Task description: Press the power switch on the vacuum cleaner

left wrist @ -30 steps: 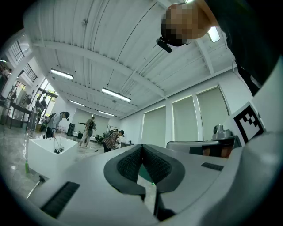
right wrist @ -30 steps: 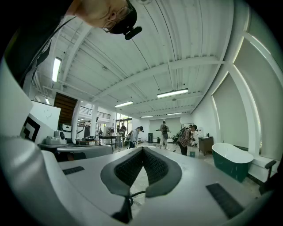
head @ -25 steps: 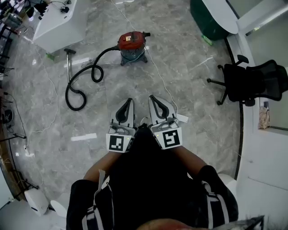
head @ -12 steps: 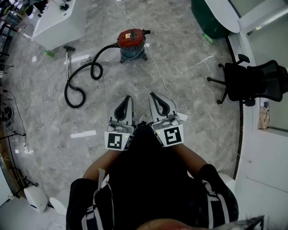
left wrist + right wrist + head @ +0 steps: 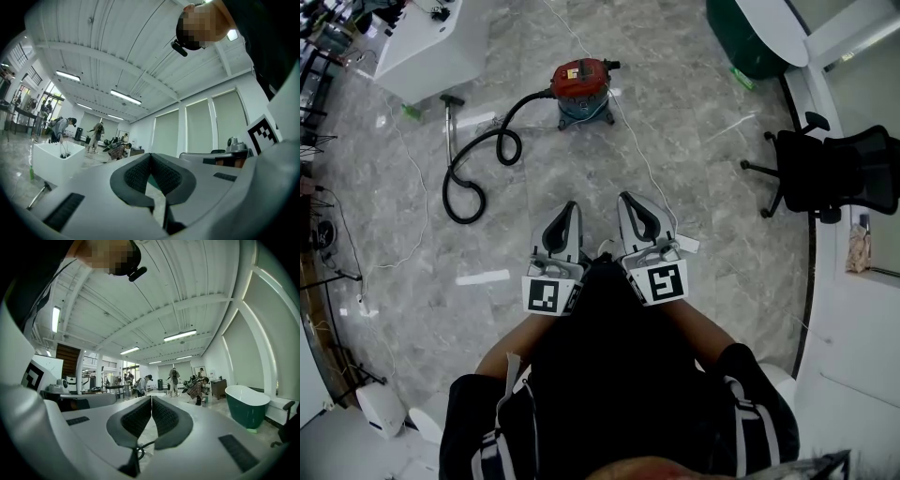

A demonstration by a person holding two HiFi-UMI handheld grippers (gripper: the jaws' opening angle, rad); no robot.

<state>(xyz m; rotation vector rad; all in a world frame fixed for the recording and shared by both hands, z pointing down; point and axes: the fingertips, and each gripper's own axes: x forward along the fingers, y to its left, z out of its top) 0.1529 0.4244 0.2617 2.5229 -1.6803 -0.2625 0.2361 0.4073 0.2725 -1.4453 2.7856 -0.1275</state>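
Head view showed our left gripper (image 5: pixel 570 210) and right gripper (image 5: pixel 625 200) held side by side close to our body, each clenched on nothing, tips pointing far. Over the last second they had barely shifted; only the scene had slid slightly rightward. The vacuum cleaner (image 5: pixel 583 82) sat far off on the floor, well apart from both grippers, its hose (image 5: pixel 474 184) curling away to the left. We judged the approach hardly begun, the press a long way off.
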